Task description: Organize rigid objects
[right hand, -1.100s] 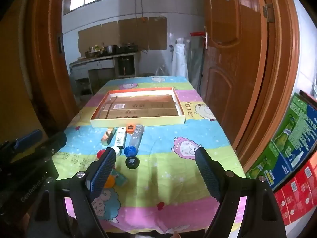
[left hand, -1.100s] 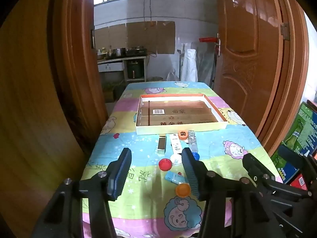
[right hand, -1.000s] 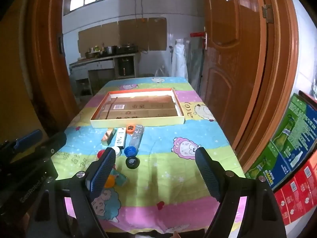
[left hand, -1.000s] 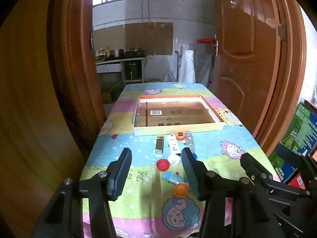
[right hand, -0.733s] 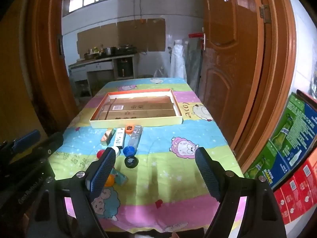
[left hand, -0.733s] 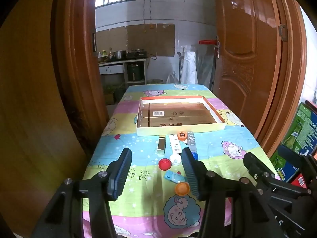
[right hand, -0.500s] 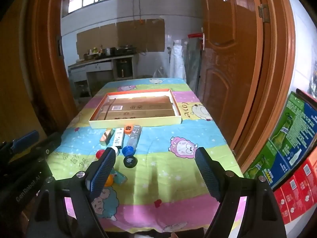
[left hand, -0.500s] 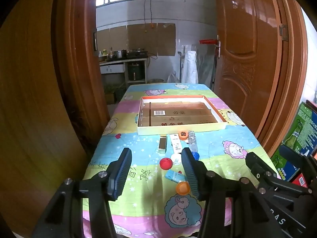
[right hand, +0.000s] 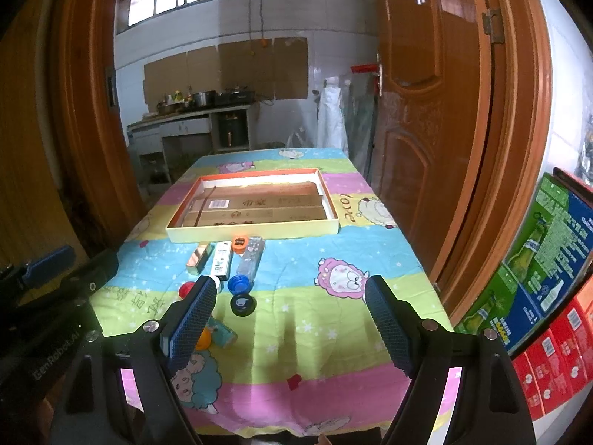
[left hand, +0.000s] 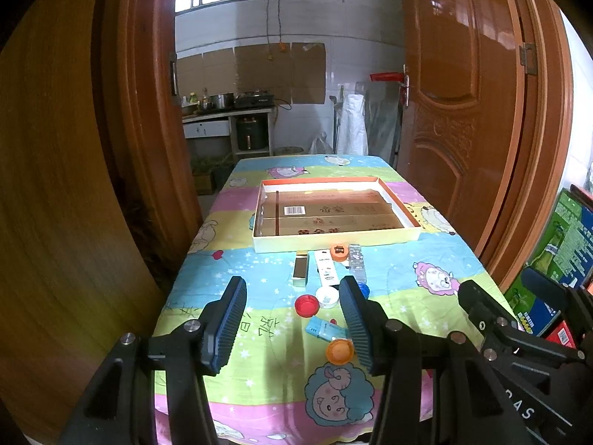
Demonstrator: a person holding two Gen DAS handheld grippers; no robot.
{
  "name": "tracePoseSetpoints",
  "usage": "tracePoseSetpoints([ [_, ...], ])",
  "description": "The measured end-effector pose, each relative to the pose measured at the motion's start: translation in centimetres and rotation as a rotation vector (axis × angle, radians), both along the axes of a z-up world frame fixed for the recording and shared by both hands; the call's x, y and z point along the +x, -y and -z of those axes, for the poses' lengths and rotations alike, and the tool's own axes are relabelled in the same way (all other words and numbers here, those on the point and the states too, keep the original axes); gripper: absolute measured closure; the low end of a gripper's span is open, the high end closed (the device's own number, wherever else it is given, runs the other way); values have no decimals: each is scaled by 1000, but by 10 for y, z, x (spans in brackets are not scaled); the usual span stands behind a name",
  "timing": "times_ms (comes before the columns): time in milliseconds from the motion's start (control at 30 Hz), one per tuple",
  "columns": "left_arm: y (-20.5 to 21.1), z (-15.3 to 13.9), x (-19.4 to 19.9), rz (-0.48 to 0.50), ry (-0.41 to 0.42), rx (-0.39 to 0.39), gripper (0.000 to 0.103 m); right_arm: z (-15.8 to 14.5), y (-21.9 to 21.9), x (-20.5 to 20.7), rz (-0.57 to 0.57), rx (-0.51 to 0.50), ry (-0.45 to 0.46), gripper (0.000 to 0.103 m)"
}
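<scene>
Two handheld claws raised above the near end of a table covered in a bright cartoon cloth, both aimed forward along its length and tilted slightly down.

Left gripper: jaws spread wide, nothing between them, blue ribbed pads facing each other. Held level over the near-left part of the cloth. Just beyond its fingertips, a red cap and a white cap side by side. Tight against the inner face of its right finger, a light blue small box and, nearer, an orange cap. Further ahead, a gold box, a white tube, an orange round item and a clear bottle lying in a row. Past those, a shallow cardboard tray with an orange rim, lying flat in the middle of the table.

Right gripper: jaws spread very wide, holding nothing, hovering over the near-right part of the cloth. Ahead and just inside its left finger, a black cap and, beyond it, the bottle's blue cap. Partly hidden behind that left finger, the blue box and orange cap. Straight ahead of its open jaws, only patterned cloth; tray further on, up and to the left.

To the right of both claws, a brown wooden door and stacked printed cartons.
</scene>
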State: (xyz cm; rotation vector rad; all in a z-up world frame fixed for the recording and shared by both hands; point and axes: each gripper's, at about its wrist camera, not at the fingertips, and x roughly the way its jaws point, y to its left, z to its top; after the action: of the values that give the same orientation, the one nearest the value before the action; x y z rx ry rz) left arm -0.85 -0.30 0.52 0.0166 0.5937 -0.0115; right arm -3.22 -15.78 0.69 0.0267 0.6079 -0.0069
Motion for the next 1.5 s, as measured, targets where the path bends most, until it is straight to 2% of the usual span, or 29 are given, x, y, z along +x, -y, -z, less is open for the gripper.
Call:
tracePoseSetpoints([
  [1500, -2, 6, 2, -3, -15, -14, 50, 4, -3, 2, -18, -1, -8, 19],
])
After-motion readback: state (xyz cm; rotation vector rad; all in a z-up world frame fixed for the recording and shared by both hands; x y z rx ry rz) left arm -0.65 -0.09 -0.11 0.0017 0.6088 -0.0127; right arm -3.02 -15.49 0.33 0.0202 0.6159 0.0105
